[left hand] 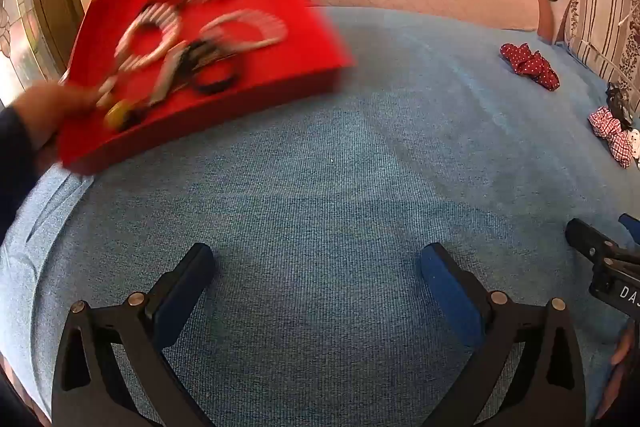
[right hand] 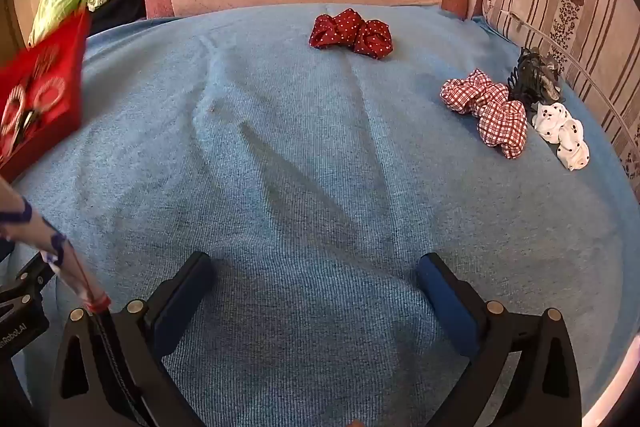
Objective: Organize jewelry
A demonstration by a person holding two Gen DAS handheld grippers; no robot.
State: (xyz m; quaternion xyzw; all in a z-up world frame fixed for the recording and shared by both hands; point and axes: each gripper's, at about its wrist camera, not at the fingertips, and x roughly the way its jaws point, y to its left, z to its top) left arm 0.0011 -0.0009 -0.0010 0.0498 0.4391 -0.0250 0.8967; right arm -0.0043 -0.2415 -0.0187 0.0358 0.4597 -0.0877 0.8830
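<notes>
Blue blanket [right hand: 320,167] — matt, ribbed cloth, seemingly.

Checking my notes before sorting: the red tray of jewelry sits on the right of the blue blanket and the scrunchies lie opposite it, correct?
Not quite: the red tray is at the left of the blue blanket, and the scrunchies lie on the right, as the right wrist view shows.

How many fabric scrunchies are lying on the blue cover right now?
3. A red polka-dot scrunchie lies far centre, a red checked scrunchie to the right, and a white dotted scrunchie beside it, by a dark hair claw. More may lie outside the views.
</notes>
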